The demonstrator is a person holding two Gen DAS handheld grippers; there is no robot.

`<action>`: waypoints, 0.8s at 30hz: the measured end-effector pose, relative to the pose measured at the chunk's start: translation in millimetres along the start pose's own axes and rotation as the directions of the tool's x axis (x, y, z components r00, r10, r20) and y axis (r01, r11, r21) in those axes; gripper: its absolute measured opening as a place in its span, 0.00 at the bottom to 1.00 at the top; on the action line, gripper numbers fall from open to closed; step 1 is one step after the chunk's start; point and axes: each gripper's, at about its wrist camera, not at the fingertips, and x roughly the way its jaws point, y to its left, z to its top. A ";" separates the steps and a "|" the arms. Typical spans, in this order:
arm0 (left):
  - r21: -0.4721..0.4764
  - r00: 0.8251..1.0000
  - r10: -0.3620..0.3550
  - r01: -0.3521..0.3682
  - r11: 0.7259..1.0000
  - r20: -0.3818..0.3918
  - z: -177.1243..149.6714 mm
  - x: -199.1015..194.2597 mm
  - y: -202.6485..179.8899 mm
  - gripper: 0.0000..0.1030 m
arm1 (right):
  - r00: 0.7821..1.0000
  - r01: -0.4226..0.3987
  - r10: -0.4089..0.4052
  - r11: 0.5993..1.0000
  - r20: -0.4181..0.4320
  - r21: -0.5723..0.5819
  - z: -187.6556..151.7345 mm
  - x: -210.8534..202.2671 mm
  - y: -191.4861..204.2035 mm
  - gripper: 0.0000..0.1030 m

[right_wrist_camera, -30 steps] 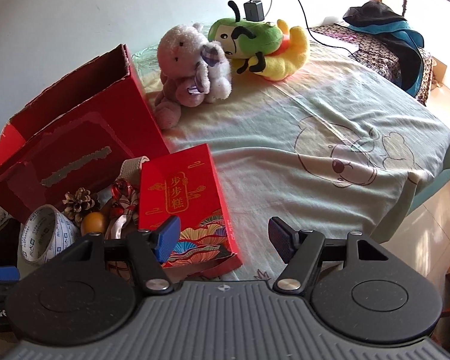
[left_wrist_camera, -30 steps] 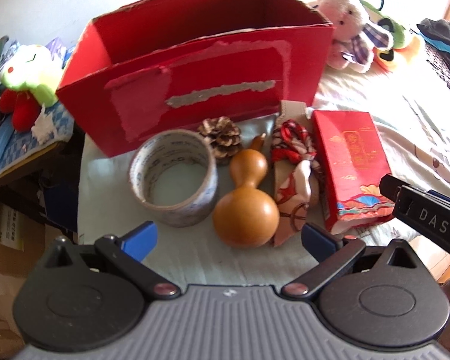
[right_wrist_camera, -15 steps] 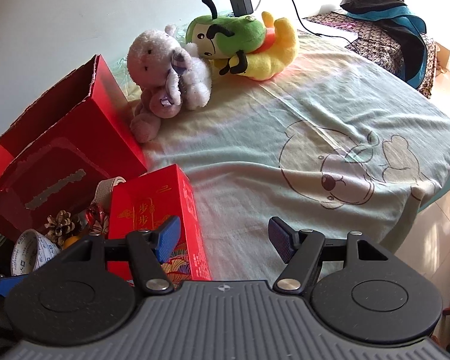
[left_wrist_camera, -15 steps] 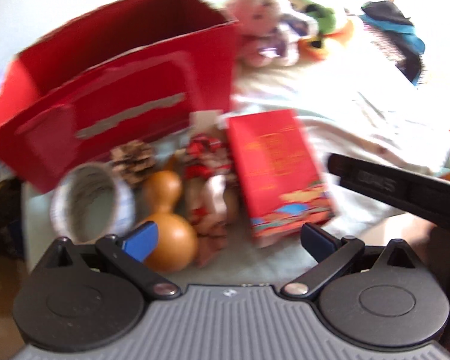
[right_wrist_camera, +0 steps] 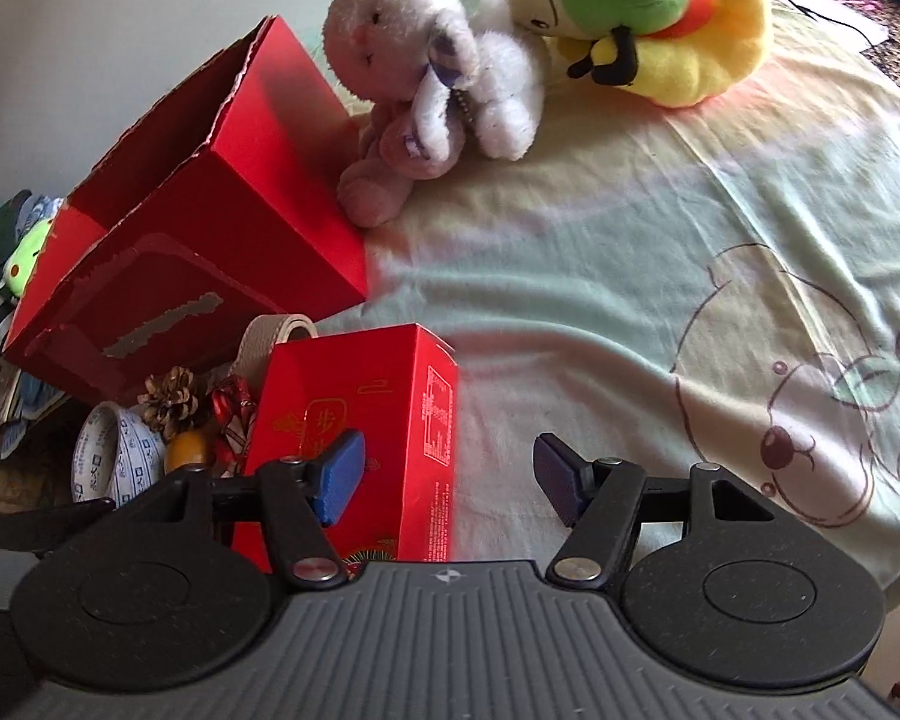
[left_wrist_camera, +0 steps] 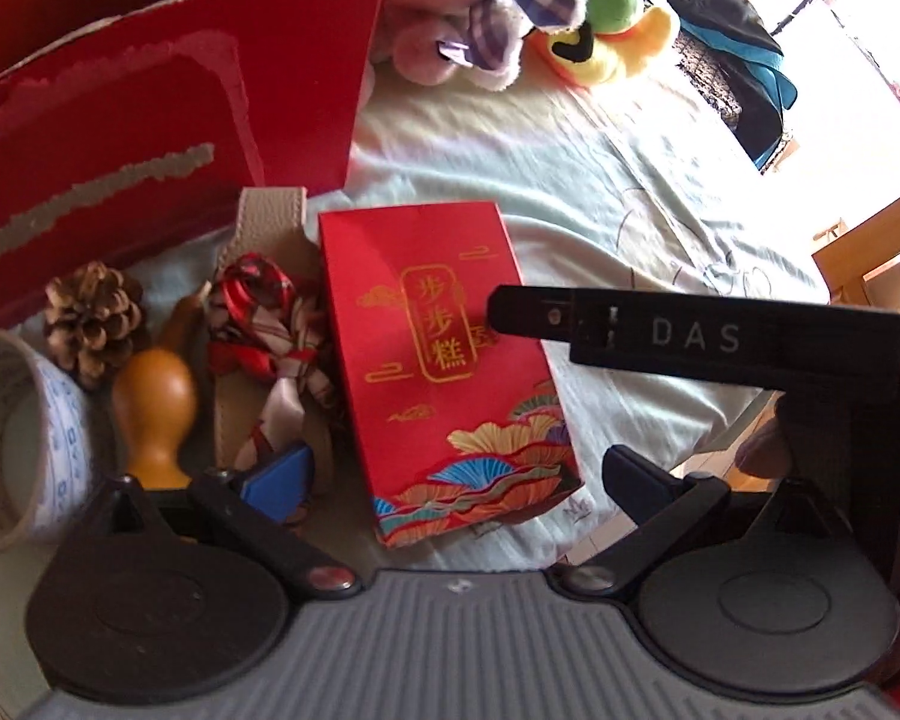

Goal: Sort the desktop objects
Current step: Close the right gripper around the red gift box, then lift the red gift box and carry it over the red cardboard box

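Observation:
A flat red carton (left_wrist_camera: 438, 360) with gold characters lies on the pale cloth, also seen as the red carton (right_wrist_camera: 390, 420) in the right wrist view. My left gripper (left_wrist_camera: 453, 477) hangs open above the carton's near end, its pads clear of it. My right gripper (right_wrist_camera: 447, 477) is open with its jaws closing; its left pad is over the carton's top and the carton's right edge shows between the pads, untouched. One black finger (left_wrist_camera: 630, 330) of the right gripper reaches across the carton in the left wrist view. Behind stands a big open red box (left_wrist_camera: 150, 120).
Left of the carton lie a scarf-wrapped strap (left_wrist_camera: 264, 324), a gourd (left_wrist_camera: 156, 396), a pine cone (left_wrist_camera: 93, 318) and a tape roll (left_wrist_camera: 18, 438). A pink plush rabbit (right_wrist_camera: 426, 78) and a green-yellow plush (right_wrist_camera: 630, 18) lie at the back. Bear-print cloth (right_wrist_camera: 720, 300) spreads to the right.
Both grippers have tilted downward and closed in on the red carton. The left view has swung right from the gourd to the carton. The right gripper's finger now reaches over the carton.

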 end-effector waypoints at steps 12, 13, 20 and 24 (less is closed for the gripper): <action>-0.031 0.999 0.040 -0.041 0.999 -0.030 16.3 13.7 -14.1 0.98 | 0.982 -0.154 0.137 0.980 -0.130 -0.129 25.7 15.5 5.4 0.42; -0.044 0.999 0.029 -0.031 0.999 -0.035 17.6 15.1 -13.0 0.98 | 0.981 -0.157 0.140 0.979 -0.133 -0.131 27.0 15.8 4.2 0.42; 0.005 0.999 0.007 -0.007 1.000 -0.043 29.4 22.3 -32.6 0.97 | 0.985 -0.135 0.121 0.985 -0.124 -0.112 37.7 9.2 -18.0 0.38; 0.060 0.998 0.021 -0.018 0.998 -0.052 39.1 33.5 -48.8 0.97 | 0.988 -0.121 0.113 0.990 -0.102 -0.075 41.3 3.9 -35.9 0.34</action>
